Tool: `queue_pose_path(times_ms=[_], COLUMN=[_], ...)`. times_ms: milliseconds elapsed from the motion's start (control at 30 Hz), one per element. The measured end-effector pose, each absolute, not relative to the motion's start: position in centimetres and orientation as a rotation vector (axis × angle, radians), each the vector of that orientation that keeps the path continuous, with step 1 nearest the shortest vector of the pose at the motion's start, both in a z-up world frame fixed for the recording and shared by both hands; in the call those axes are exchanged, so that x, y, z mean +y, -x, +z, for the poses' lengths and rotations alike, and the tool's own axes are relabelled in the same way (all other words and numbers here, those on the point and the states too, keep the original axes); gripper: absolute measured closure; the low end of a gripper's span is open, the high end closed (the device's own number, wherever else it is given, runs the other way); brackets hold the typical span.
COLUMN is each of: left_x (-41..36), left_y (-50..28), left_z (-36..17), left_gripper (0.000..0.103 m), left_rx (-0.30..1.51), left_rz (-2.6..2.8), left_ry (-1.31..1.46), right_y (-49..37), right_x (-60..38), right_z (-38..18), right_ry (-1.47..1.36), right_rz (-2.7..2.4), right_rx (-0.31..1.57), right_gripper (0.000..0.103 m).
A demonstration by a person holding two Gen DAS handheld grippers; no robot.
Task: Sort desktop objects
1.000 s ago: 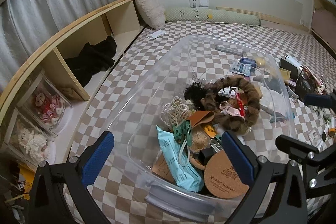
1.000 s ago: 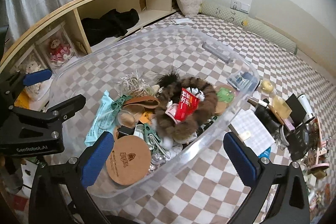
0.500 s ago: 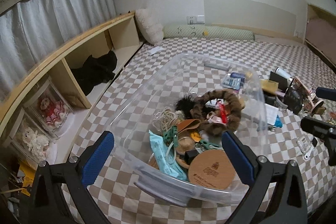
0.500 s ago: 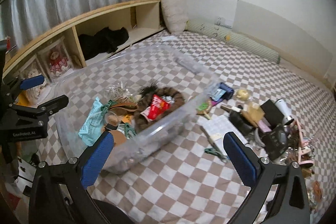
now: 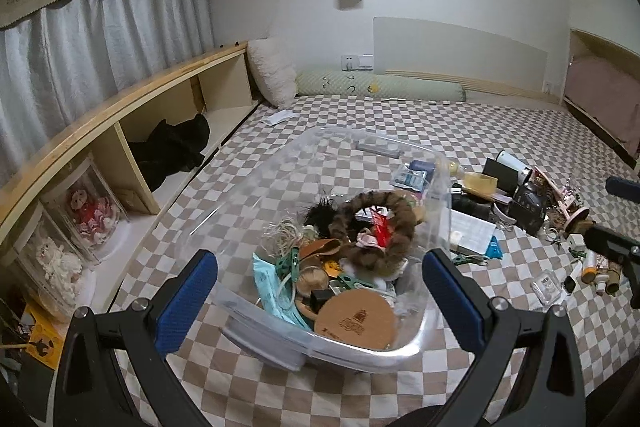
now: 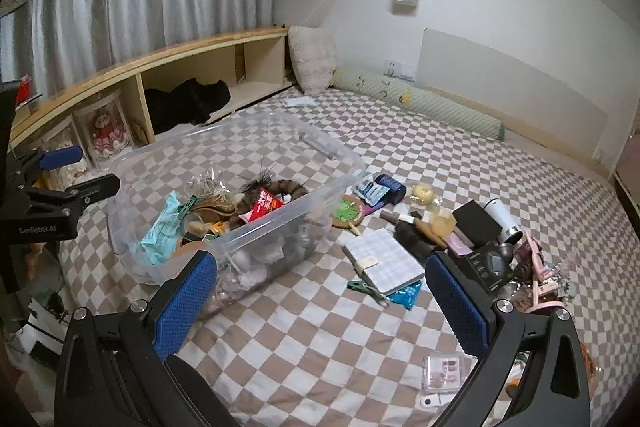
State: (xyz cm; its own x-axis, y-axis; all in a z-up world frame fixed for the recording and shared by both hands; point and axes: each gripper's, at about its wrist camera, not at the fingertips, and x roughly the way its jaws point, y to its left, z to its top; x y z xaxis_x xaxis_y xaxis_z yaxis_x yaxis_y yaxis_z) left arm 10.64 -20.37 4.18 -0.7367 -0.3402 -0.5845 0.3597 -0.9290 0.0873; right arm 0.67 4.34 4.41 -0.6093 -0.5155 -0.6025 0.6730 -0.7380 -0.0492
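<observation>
Clear plastic bin [image 6: 240, 195]: sits on the checked bedcover [image 6: 320, 339], partly filled. We list inside it a brown fur ring [image 5: 378, 227], a round cork coaster [image 5: 356, 319], a teal packet [image 5: 276, 287], a red packet [image 6: 264, 205] and a tangle of cord [image 5: 284, 233].

Loose pile, not yet sorted: in the right wrist view it runs from 12 o'clock round to 3 o'clock of our right gripper [image 6: 320, 297]. Entries: white checked notebook [image 6: 384, 259], green clip [image 6: 366, 287] just beside its near edge, blue wrapper [image 6: 406, 293], green round fan [image 6: 348, 213], black box [image 6: 486, 267], white cylinder [image 6: 502, 221], small clear case [image 6: 442, 375] lying apart at 5 o'clock.

Right gripper: jaws spread wide, nothing between them. Left gripper [image 5: 320, 301]: likewise wide open and empty, poised over the bin's near rim.

Governing relation, in our judgement: the notebook and clip lie ahead and slightly right of the right gripper, at about 1 o'clock; that hand is plainly the nearer. The notebook's long axis runs from 10 to 4 o'clock, so its near corner faces us.

Room: bare bedcover lies between the right gripper and the pile, so the approach looks open. The bin wall stands at 10 o'clock, the obstacle to clear when carrying anything across.
</observation>
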Motion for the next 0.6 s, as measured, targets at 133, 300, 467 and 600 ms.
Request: queue_pose_path(times_ms=[133, 300, 467, 600], left_x=[-19.2, -18.5, -18.4, -18.0], left_y=[-11.1, -11.4, -11.3, -11.3], left_z=[4.3, 4.1, 3.7, 3.7], left_gripper=[0.000, 0.000, 0.000, 0.000], left_rx=[0.027, 0.051, 0.077, 0.073], left_rz=[-2.628, -2.641, -2.634, -2.631], left_ry=[-0.867, -0.866, -0.876, -0.873], right_y=[-1.5, -2.1, -2.1, -1.9], right_x=[5.7, 6.9, 7.9, 8.3], right_z=[4.6, 4.4, 4.1, 3.8], right_ry=[-0.705, -0.675, -0.664, -0.657], right_rz=[-2.346, -2.368, -2.381, -2.399], right_rx=[0.360, 0.365, 0.331, 0.309], right_gripper=[0.000, 0.000, 0.000, 0.000])
